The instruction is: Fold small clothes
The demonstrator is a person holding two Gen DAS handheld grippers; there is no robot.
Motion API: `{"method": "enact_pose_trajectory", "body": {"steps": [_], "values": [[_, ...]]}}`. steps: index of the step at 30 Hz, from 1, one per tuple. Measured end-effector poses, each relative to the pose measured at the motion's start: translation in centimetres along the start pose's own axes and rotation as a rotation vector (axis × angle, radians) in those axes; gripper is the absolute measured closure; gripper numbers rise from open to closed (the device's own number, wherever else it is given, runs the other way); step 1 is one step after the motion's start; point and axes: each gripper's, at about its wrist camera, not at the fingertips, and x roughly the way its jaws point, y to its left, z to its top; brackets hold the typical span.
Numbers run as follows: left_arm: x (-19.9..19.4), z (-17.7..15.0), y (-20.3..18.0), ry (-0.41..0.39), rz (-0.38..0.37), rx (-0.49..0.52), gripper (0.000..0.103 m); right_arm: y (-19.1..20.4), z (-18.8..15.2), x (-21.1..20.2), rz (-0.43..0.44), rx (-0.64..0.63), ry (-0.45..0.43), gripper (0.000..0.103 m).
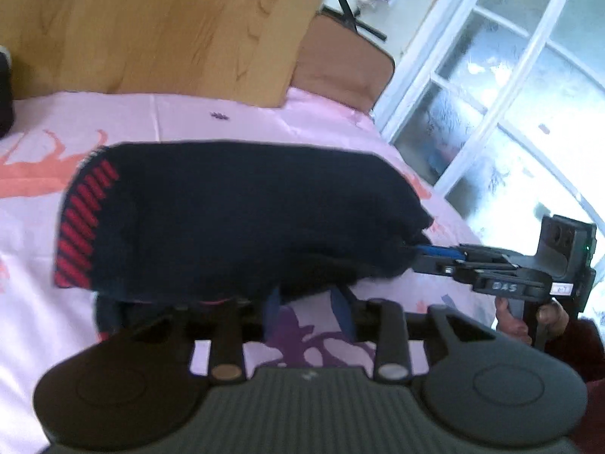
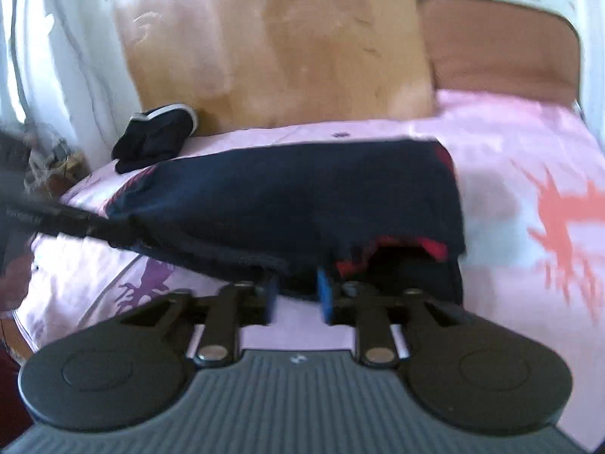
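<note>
The folded navy garment [image 2: 287, 196] lies crosswise just ahead of both grippers, the right gripper [image 2: 297, 295] with pads apart and empty, the left gripper [image 1: 308, 302] seemingly also released.

Home bedroom, bed with pink printed sheet [image 1: 189, 121], wooden headboard [image 1: 151, 26], window [image 1: 510, 94] alongside

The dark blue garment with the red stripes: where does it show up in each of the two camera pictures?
Left wrist view: the navy garment fills the middle, its red-striped edge at the left, lying on the pink sheet.
Right wrist view: the same garment spans the centre, red showing at its right end.
Shared landmark: the wooden headboard stands behind it in both views.
</note>
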Motion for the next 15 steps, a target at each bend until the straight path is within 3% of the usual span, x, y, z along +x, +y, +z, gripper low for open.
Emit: {"method": "enact_pose_trajectory", "body": {"steps": [3,7,11,13,15], "values": [[-3.0,1.3,0.6,-0.123,-0.003,-0.029,0.052,-0.3,0.7,-2.3,0.052,0.036,-0.098,0.065],[-3.8,3.1,1.5,-0.214,0.019,-0.077,0.05,-1.0,2.7,-3.0,0.057,0.094,-0.231,0.062],[0.1,3.9,2.9,-0.152,0.165,-0.145,0.05,-1.5,3.0,0.0,-0.01,0.126,-0.211,0.06],[2.5,4.0,3.9,-0.094,0.28,-0.169,0.05,-1.9,2.3,1.7,-0.087,0.126,-0.169,0.057],[3.7,3.4,5.0,-0.056,0.326,-0.187,0.05,-3.1,1.0,3.4,-0.159,0.144,-0.113,0.056]]}}
